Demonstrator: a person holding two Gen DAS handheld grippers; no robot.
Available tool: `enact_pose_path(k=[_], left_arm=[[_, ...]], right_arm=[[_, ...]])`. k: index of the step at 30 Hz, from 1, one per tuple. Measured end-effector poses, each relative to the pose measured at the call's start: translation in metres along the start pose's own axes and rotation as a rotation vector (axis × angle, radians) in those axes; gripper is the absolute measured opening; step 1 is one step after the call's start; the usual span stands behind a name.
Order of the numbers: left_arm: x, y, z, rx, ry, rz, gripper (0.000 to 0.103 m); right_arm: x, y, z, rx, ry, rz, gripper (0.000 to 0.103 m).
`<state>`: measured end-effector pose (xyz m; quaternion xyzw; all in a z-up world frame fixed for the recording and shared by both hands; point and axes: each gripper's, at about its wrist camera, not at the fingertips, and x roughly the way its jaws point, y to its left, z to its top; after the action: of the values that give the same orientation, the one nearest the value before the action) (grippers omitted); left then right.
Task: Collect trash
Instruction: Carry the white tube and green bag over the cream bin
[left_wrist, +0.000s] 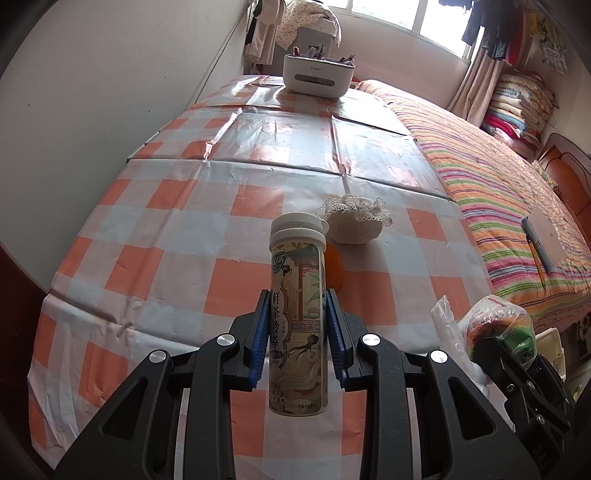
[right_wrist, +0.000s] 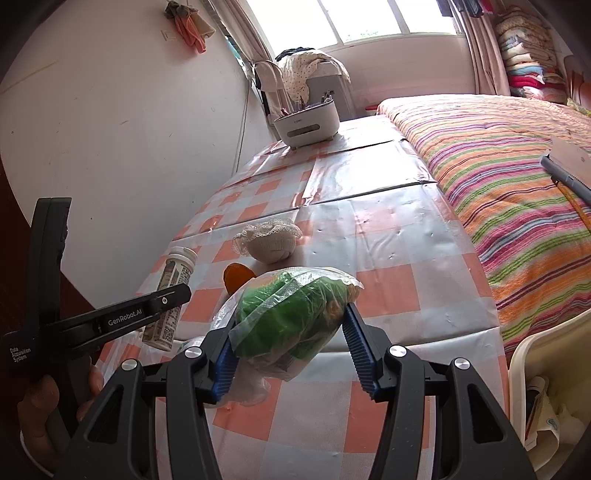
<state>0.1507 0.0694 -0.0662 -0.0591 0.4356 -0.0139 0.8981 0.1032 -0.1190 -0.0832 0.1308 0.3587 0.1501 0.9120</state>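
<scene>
Checked table (left_wrist: 177, 229) bears lace pouch (left_wrist: 354, 221), orange piece (left_wrist: 335, 269), caddy (left_wrist: 317, 75)

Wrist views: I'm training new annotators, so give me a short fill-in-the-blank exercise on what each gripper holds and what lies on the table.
1. The left gripper is shut on a tea ____.
2. The right gripper holds a clear plastic bag with ____ contents.
3. The lace-trimmed pouch rests on a ____ tablecloth.

Missing words: bottle; green; checkered
</scene>
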Motion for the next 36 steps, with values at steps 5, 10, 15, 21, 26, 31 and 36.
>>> enact_pose_path(k=[5,10,15,21,26,31,36], left_arm=[[-0.003,-0.020,-0.004,0.035,-0.003,-0.016,0.028],[-0.003,-0.039,-0.008,0.076,-0.003,-0.033,0.028],[-0.002,-0.056,-0.012,0.105,0.001,-0.046,0.028],[-0.003,-0.075,-0.016,0.137,0.000,-0.065,0.028],[-0.004,-0.092,-0.020,0.164,0.001,-0.088,0.028],[-0.005,-0.111,-0.024,0.191,0.006,-0.119,0.028],[-0.004,-0.128,-0.030,0.218,0.013,-0.143,0.028]], right_arm=[[-0.017,-0.013,-0.002,0.006,-0.028,-0.024,0.051],[-0.032,-0.027,-0.004,0.016,-0.052,-0.049,0.051],[-0.049,-0.040,-0.006,0.025,-0.078,-0.075,0.051],[-0.065,-0.056,-0.006,0.047,-0.109,-0.107,0.051],[-0.080,-0.069,-0.006,0.067,-0.138,-0.133,0.051],[-0.098,-0.087,-0.009,0.098,-0.170,-0.170,0.051],[-0.113,-0.108,-0.016,0.142,-0.185,-0.201,0.051]])
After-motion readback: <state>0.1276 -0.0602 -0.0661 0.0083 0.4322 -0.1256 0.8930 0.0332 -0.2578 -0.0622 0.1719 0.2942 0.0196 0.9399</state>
